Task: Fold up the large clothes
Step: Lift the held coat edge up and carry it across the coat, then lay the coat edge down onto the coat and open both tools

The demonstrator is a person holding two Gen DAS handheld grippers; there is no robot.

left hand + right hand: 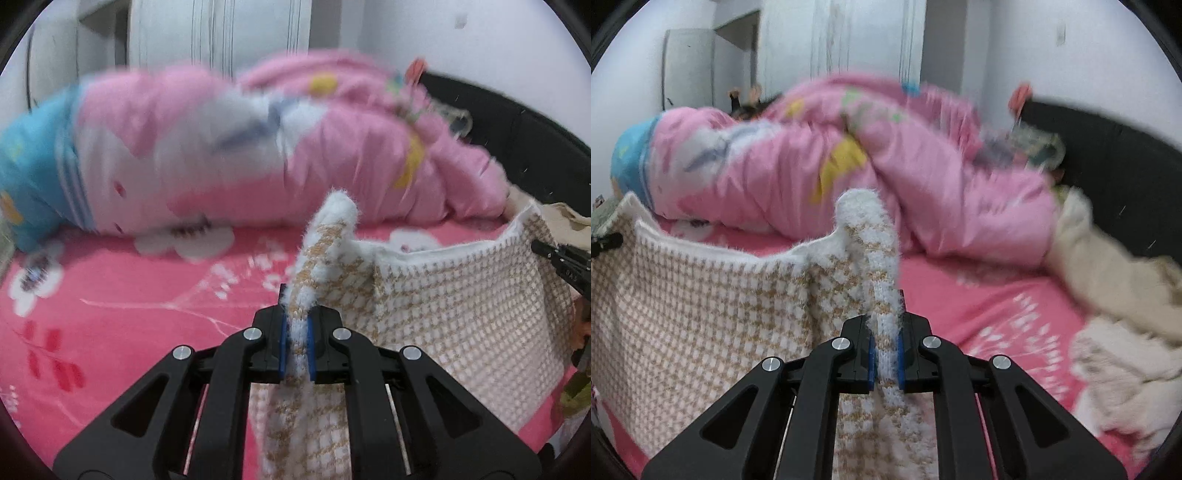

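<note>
Fingers of left gripper and right gripper both clenched on the white-and-tan houndstooth knit garment, its edge stretched between them (hanging over the pink floral bed); neither nearer.

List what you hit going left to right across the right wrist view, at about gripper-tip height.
White-and-tan houndstooth knit garment hanging as a sheet → right gripper, shut on a bunched edge of that garment → pink floral bedsheet → cream fluffy fabric heap.
</note>
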